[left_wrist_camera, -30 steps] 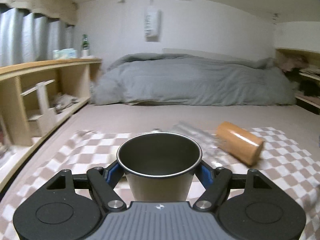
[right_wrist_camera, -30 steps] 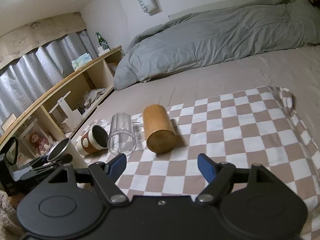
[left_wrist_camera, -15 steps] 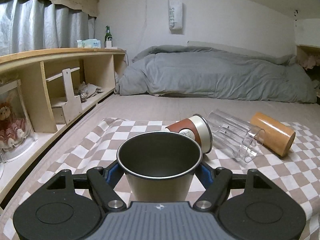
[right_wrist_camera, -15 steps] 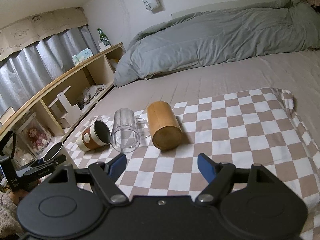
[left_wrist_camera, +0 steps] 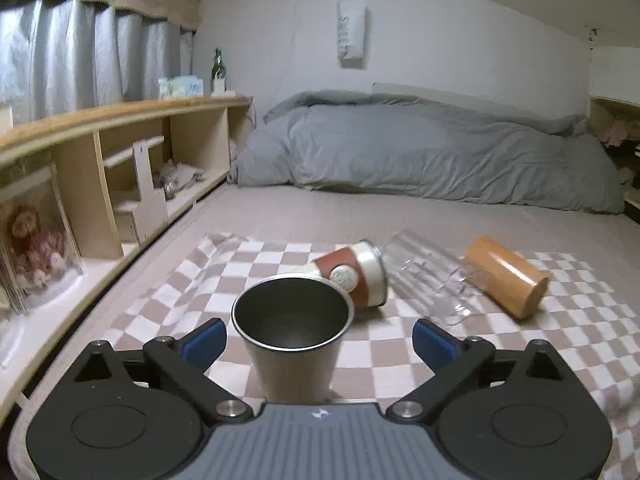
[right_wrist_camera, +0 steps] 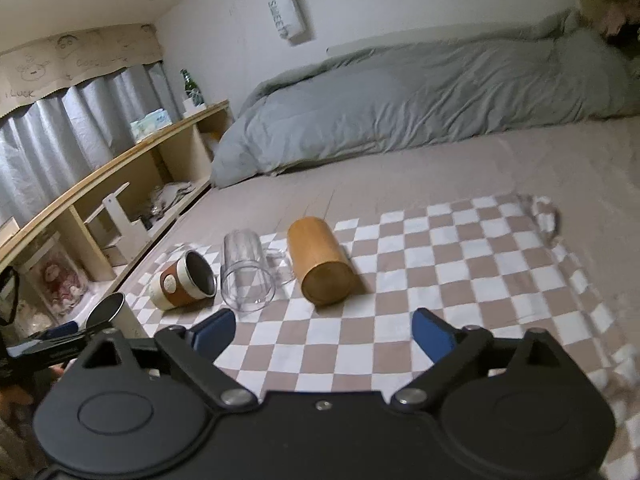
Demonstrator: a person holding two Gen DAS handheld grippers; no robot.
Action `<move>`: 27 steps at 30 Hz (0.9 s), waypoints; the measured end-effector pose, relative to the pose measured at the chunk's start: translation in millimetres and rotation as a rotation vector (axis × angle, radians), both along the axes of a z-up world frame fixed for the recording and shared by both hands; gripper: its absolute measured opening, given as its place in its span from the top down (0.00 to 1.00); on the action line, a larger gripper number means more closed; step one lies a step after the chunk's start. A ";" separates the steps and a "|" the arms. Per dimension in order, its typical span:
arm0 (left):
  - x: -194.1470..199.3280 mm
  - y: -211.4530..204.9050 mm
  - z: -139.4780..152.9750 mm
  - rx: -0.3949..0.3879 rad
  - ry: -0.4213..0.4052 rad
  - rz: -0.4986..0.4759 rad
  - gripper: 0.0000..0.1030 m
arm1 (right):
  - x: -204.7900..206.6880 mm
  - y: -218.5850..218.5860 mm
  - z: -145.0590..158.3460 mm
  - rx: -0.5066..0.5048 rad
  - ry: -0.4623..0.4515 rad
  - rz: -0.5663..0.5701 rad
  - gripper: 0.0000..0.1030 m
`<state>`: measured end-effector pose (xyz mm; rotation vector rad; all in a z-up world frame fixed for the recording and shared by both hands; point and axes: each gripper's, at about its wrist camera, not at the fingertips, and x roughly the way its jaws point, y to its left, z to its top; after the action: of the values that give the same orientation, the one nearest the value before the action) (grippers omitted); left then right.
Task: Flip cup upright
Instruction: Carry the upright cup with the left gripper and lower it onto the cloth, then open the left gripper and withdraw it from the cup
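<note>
We see the steel cup standing upright near the left edge of the checked cloth, between the spread fingers of our released left claw, while our right claw is also released, and three cups lie sideways.

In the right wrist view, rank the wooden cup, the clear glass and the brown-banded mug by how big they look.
1. Wooden cup, largest.
2. Clear glass, slightly smaller; it is close, and its transparent edges make it hard to judge.
3. Brown-banded mug, smallest.
All three lie on their sides at similar distance.
</note>
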<state>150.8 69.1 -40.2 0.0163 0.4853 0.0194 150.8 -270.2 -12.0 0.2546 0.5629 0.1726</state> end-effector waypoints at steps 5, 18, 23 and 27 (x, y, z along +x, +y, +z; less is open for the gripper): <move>-31.6 -11.9 29.7 -0.004 -0.034 -0.010 0.04 | -27.4 13.1 19.4 -0.067 -0.044 -0.031 0.04; -91.2 -38.3 55.7 -0.017 -0.035 -0.011 0.04 | -88.5 32.0 37.5 -0.180 -0.083 -0.095 0.00; -101.6 -46.7 50.8 -0.004 -0.021 -0.024 0.04 | -106.1 40.9 32.5 -0.203 -0.078 -0.100 0.00; -107.9 -54.2 42.7 -0.007 0.022 -0.059 0.04 | -117.7 49.6 28.6 -0.235 -0.088 -0.109 0.00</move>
<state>42.9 14.9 2.5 0.0243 0.5068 -0.0406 33.1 -220.6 16.6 0.0482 0.4754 0.0112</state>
